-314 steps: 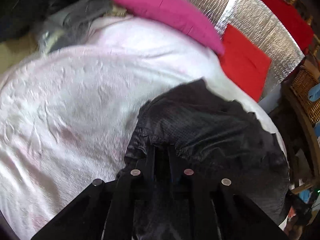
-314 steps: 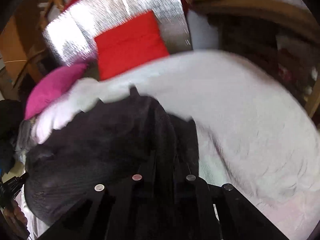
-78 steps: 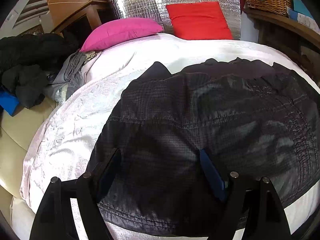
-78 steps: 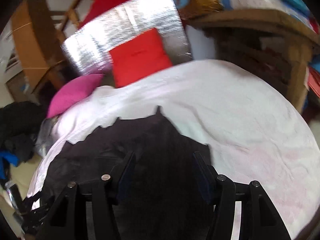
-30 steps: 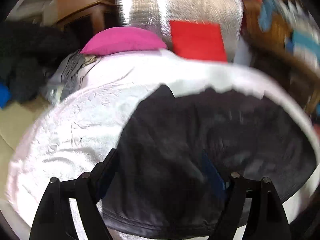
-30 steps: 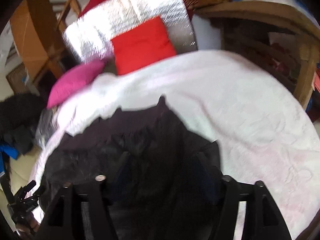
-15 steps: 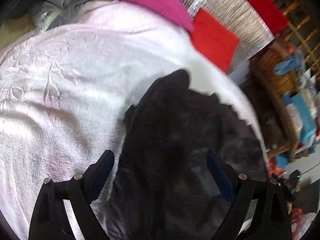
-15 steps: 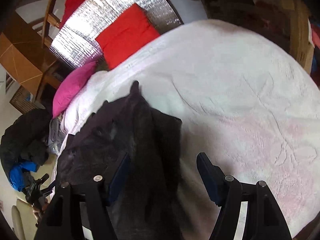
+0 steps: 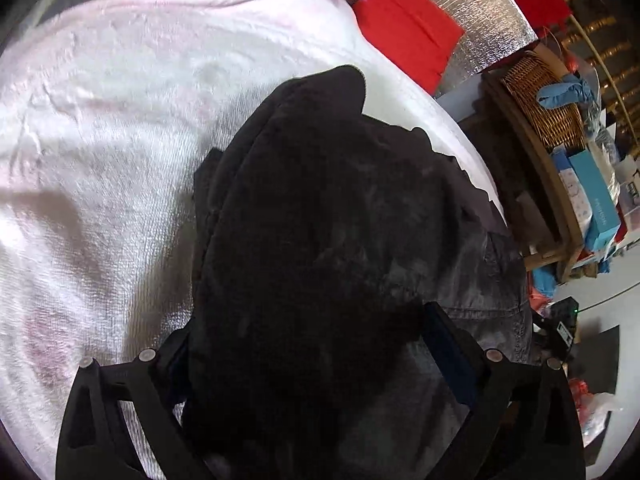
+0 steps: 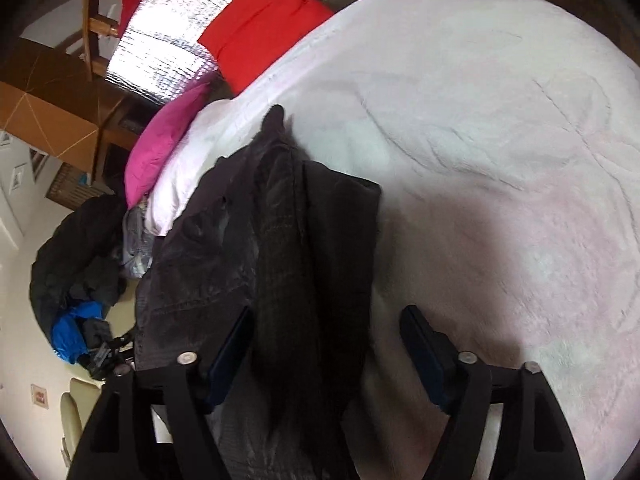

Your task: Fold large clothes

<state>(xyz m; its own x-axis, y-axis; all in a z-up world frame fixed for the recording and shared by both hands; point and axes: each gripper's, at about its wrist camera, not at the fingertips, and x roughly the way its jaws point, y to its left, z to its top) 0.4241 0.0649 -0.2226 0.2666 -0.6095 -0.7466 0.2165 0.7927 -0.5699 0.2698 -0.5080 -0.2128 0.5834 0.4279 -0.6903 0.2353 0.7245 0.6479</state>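
Observation:
A large dark jacket point(image 9: 320, 220), black with a greyer quilted side, lies folded lengthwise on the white-pink bedspread point(image 9: 100, 140). My left gripper point(image 9: 308, 336) hangs low over the jacket's near end. Its jaws are opening and stand wide, with the cloth filling the space between them; the left pad is partly hidden by the fabric. In the right wrist view the jacket point(image 10: 280, 220) runs away from me. My right gripper point(image 10: 326, 336) straddles its right-hand edge, jaws opening, with cloth by the left pad and bare bedspread point(image 10: 500, 140) by the right pad.
At the bed's head lie a pink pillow point(image 10: 164, 144) and a red cushion point(image 10: 260, 28) against a silver foil panel point(image 10: 168, 52). A wooden shelf carries a wicker basket point(image 9: 544, 100) and boxes point(image 9: 592, 200). Dark clothes with something blue point(image 10: 72, 260) are piled beside the bed.
Both grippers have sunk toward the jacket and tipped downward, rolling as they went. Both pairs of jaws stand a little wider than a second ago.

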